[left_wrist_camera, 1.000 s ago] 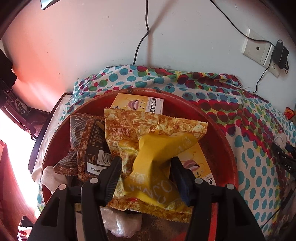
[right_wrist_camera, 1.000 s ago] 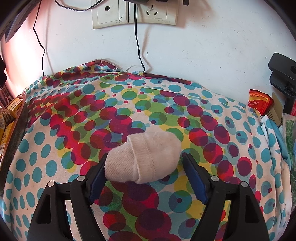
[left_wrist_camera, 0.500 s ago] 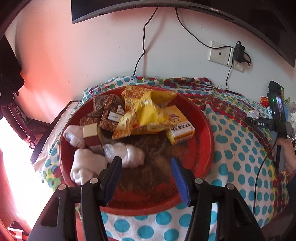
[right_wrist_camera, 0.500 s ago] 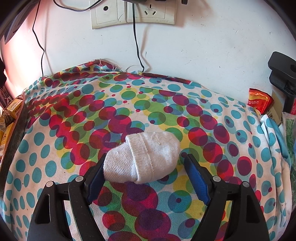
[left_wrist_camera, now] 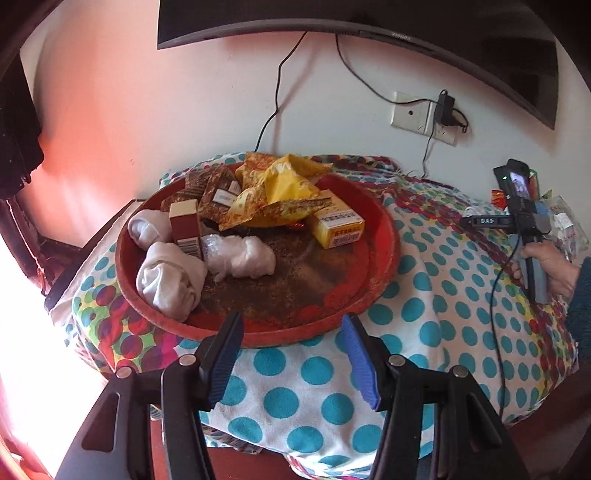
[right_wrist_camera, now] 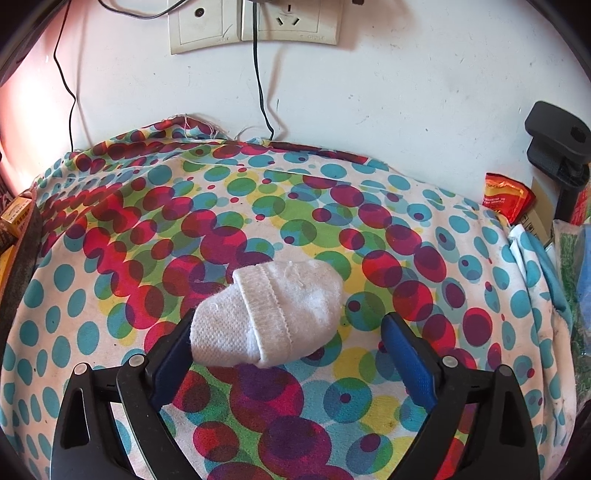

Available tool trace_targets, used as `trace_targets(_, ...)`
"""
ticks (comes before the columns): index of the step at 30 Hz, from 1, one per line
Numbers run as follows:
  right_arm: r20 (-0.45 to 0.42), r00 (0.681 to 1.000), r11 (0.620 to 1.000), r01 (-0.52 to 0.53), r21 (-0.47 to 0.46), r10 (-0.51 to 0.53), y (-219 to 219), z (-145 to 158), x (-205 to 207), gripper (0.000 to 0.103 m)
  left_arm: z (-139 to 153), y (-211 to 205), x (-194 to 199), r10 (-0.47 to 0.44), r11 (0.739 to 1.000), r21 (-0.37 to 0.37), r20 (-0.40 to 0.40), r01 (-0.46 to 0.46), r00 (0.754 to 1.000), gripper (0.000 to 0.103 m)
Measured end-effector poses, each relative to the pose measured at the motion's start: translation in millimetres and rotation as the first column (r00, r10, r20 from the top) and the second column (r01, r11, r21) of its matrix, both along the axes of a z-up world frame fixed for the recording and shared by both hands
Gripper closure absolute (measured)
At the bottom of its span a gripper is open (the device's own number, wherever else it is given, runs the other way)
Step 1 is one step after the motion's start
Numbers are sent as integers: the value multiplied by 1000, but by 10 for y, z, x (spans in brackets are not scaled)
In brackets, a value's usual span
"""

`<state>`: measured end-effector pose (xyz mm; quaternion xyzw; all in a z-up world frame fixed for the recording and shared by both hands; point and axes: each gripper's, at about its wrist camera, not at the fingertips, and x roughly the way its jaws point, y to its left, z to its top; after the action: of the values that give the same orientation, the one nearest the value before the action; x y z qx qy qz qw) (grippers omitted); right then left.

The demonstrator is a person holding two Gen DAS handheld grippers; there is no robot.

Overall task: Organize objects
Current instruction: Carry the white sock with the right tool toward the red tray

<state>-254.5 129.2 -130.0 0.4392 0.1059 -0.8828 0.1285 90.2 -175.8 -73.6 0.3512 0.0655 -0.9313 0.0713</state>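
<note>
A round red tray (left_wrist_camera: 384, 236) sits on the dotted cloth. It holds a yellow snack packet (left_wrist_camera: 284, 188), brown packets (left_wrist_camera: 210, 184), a yellow box (left_wrist_camera: 338, 223), a red-brown box (left_wrist_camera: 186, 227), white rolled socks (left_wrist_camera: 168, 277) and a plastic-wrapped bundle (left_wrist_camera: 240, 254). My left gripper (left_wrist_camera: 290, 352) is open and empty, in front of the tray's near rim. My right gripper (right_wrist_camera: 286, 343) is open around a rolled white sock (right_wrist_camera: 273, 314) lying on the cloth; the left finger touches it. The right gripper also shows in the left wrist view (left_wrist_camera: 524, 225).
A wall with sockets (right_wrist_camera: 255, 18) and hanging cables stands behind the table. A monitor (left_wrist_camera: 369, 18) hangs above. A red packet (right_wrist_camera: 504, 197), a black clamp (right_wrist_camera: 557, 147) and bags crowd the right edge. The cloth (right_wrist_camera: 110, 221) covers the table.
My left gripper let go of the yellow packet in the tray and pulled back and up, well clear of the tray. The right gripper stayed open around the sock, edging slightly lower.
</note>
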Motion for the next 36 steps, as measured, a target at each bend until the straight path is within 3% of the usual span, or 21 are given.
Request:
trace_targets(5, -16, 1000, 1000, -1, 20, 2, -41, 20, 37, 12, 78, 103, 73, -48, 998, -46, -43, 46, 998, 46)
trace_targets(8, -5, 1000, 1000, -23, -15, 23, -44, 36, 58, 21, 57, 127, 71, -68, 998, -21, -42, 67, 997, 46)
trace_targets(12, -25, 997, 997, -74, -12, 74, -119, 71, 139, 43, -39, 155, 23, -70, 997, -24, -11, 70, 997, 46)
trace_targets(16, -44, 995, 995, -93, 18, 94, -192, 89, 203, 45, -90, 88, -1, -68, 997, 38, 2, 68, 998, 46)
trace_targets(21, -34, 995, 996, -93, 2, 93, -139, 76, 133, 45, -75, 55, 21, -36, 999, -7, -12, 36, 999, 46)
trace_targets(32, -1, 999, 998, -46, -33, 46, -88, 70, 80, 45, -90, 40, -14, -38, 999, 28, -8, 39, 999, 46)
trace_targets(36, 15, 1000, 1000, -15, 6, 15, -153, 86, 96, 45, -99, 34, 25, -27, 999, 28, 2, 27, 1000, 46)
